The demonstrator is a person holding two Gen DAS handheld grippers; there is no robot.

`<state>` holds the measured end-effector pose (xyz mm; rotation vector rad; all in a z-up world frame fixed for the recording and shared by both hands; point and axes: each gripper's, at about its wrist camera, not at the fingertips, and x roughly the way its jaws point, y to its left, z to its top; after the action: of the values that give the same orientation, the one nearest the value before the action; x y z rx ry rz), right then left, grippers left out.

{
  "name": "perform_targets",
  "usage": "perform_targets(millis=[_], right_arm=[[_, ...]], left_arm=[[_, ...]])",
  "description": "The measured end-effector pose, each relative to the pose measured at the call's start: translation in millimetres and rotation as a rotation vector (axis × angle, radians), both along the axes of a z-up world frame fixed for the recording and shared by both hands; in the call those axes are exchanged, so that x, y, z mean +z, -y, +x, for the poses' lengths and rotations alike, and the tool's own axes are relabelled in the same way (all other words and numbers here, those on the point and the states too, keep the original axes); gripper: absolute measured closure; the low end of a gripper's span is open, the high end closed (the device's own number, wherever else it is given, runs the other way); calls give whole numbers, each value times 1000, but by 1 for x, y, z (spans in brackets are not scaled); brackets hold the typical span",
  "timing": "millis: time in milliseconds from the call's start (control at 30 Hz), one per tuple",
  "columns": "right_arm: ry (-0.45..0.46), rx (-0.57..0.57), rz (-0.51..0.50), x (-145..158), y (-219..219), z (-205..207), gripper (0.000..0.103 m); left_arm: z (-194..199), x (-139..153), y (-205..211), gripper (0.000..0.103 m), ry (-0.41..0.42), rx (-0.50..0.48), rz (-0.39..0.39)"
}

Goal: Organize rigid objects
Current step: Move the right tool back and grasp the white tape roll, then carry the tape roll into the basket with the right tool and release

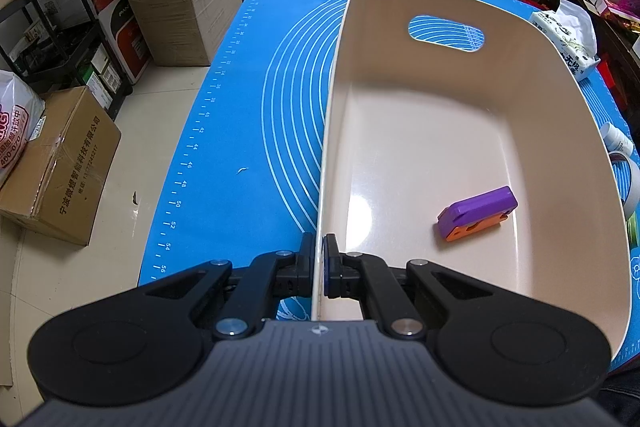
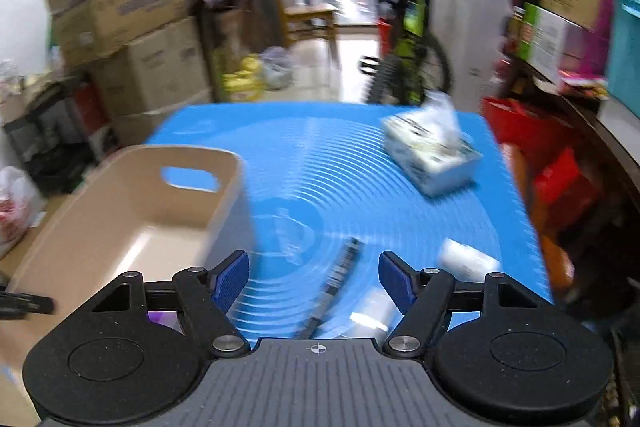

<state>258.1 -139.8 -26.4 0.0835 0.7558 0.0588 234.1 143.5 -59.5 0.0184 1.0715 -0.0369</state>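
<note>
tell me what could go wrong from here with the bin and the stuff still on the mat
1. The left claw pinches only the thin side wall of the beige bin; a pull could tilt or slide it, shifting the purple block inside.
2. The right claw is open above a dark pen lying diagonally; the right wrist view is blurred, so a hasty grasp may miss or knock the white bottle beside it.
</note>
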Motion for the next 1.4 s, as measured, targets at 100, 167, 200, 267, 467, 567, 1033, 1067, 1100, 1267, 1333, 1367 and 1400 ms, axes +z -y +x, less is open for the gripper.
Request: perform_targets(millis=[100,167,200,267,467,567,1033,1067,1100,1267,1333,1367,1400], right_arm=[[-48,-48,-17,-22,12,1,27],[-79,-70,-25,-36,16,3,27],[-93,-76,-23,-42,17,5,30],[-126,-85,-18,-53,17,9,34],[-187,-96,-3,-71,15,20,60],[-192,-87,14,-69,13,19,73],[-90,-95,339,-39,40,6,73],[-83,-91,351,-38,40,6,73],[-76,-90,367,-36,40,6,73],[-65,-124,462,-40,47,6,73],[-59,-121,447,-40,46,5,73],[-58,-122,451,-40,46,5,73],[-56,-124,456,-39,47,5,73]], left_arm=[[0,0,0,98,0,-1,1],[0,0,0,98,0,-1,2],[0,0,0,98,0,-1,2],[0,0,0,98,0,-2,2],[0,0,0,98,0,-2,2],[0,0,1,98,0,-2,1],[-1,0,0,98,3,-3,-1],[-1,0,-1,98,3,-3,-2],[-1,0,-1,98,3,-3,-3],[-2,2,-2,98,5,-5,-5],[-1,2,-2,98,6,-6,-6],[-1,2,-2,98,6,-6,-7],[-2,2,-2,98,6,-6,-6]])
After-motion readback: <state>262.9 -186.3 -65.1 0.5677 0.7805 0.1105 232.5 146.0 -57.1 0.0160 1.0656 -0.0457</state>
